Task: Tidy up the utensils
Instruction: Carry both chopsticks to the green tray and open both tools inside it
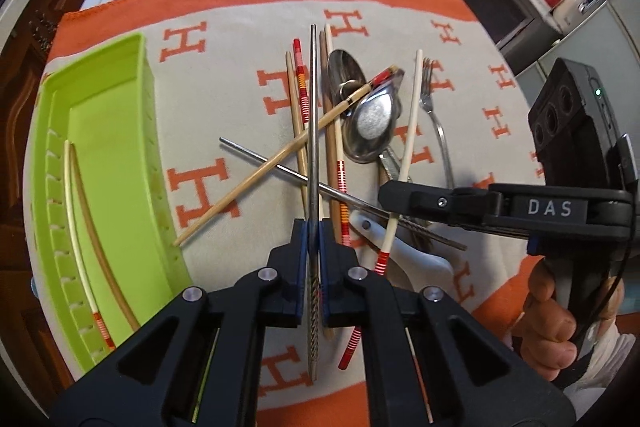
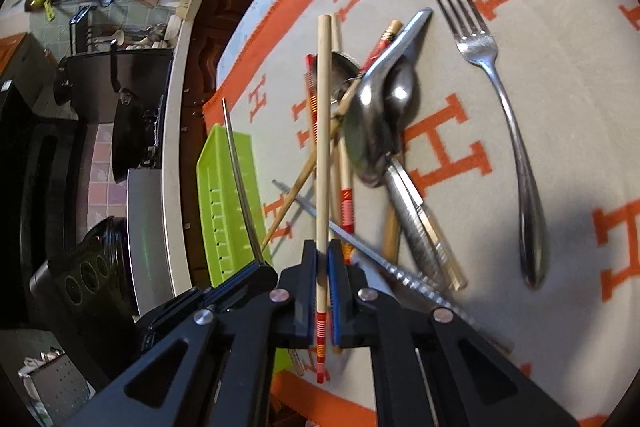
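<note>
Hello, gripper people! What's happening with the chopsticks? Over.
Left gripper shut on metal chopstick. Right gripper shut on cream chopstick. Two chopsticks in green tray. Pile unsorted.

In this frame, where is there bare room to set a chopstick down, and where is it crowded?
Free: the green tray's wide floor, right of the two chopsticks along its slotted wall; the cloth between tray and utensil pile; cloth right of the fork. Crowded: the crossed pile of chopsticks and spoons at centre.
</note>
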Demonstrator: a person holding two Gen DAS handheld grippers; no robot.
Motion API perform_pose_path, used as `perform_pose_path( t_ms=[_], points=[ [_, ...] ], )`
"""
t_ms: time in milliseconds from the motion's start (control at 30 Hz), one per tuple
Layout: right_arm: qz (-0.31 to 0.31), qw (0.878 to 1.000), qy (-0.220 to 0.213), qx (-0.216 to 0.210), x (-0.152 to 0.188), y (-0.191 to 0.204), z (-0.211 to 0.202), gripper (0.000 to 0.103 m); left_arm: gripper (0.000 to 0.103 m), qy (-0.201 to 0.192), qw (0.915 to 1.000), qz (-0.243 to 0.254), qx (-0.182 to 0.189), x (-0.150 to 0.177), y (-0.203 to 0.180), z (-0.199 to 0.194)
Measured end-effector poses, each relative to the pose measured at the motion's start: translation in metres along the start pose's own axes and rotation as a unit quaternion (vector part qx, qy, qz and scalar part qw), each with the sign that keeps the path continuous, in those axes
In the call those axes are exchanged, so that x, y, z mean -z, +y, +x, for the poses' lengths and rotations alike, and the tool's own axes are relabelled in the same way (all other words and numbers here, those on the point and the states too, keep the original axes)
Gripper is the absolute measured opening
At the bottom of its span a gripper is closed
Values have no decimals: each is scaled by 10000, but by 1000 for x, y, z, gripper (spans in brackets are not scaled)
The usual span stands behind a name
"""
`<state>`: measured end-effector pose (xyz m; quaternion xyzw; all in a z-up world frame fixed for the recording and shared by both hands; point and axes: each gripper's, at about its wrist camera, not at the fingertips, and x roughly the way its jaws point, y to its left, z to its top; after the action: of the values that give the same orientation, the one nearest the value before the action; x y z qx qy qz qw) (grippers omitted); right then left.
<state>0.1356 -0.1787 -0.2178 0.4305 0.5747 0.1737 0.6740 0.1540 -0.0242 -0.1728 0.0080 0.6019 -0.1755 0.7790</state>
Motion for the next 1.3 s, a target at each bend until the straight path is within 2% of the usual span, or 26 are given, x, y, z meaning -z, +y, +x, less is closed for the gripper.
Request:
perform_pose_path(
  t_ms=[233, 500, 767, 1033, 1300],
  points=[
    [-480, 9987, 15, 141, 22, 34, -2, 5, 4, -328, 9990, -275, 135, 23, 13, -37],
    [-1271, 9909, 84, 440, 48, 89, 5, 5, 4, -676, 9957, -617, -123, 50, 45, -72],
    [-1922, 9791, 157, 643, 54, 152, 20, 5, 4, -1083, 9902, -813, -355, 66, 79, -106],
    [-2502, 9575, 336, 1397, 46, 206, 60, 5, 4, -1400, 9838, -1046, -403, 57, 114, -132],
    [-2506, 9414, 844, 2093, 40, 196, 118, 5, 4, -1129, 9842, -1283, -462, 47, 144, -105]
  ],
)
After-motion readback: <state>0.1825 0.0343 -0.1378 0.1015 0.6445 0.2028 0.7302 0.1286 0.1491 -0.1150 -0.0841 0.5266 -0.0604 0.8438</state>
